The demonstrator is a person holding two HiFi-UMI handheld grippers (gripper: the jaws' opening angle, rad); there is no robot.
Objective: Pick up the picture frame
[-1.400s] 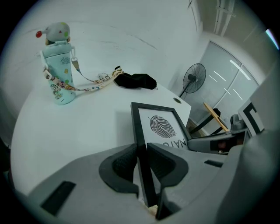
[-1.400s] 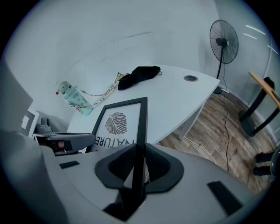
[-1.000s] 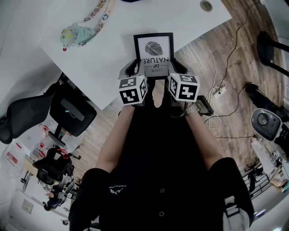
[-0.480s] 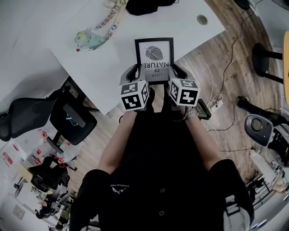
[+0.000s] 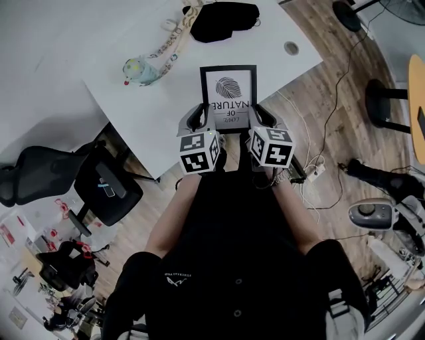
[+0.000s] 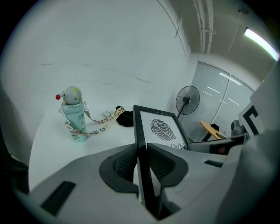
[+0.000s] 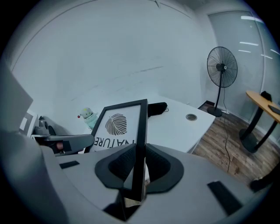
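Water bottle (image 5: 136,69): far left on the white table (image 5: 149,116), well clear.
Left gripper (image 5: 197,117): jaws pinching the frame's left edge.
Picture frame (image 5: 229,89): held between both grippers, above the table's near edge.
Right gripper (image 5: 260,117): jaws pinching the frame's right edge.
Black pouch (image 5: 222,20): beyond the frame.

Black short-sleeved shirt (image 5: 232,265); wristwatch (image 5: 282,178); grey left tool (image 5: 196,115), right tool (image 5: 260,115).

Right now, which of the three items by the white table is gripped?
The leaf-print picture frame: the left hand-held gripper and the right hand-held gripper clamp its side edges. The pale bottle and black bundle sit on the table.
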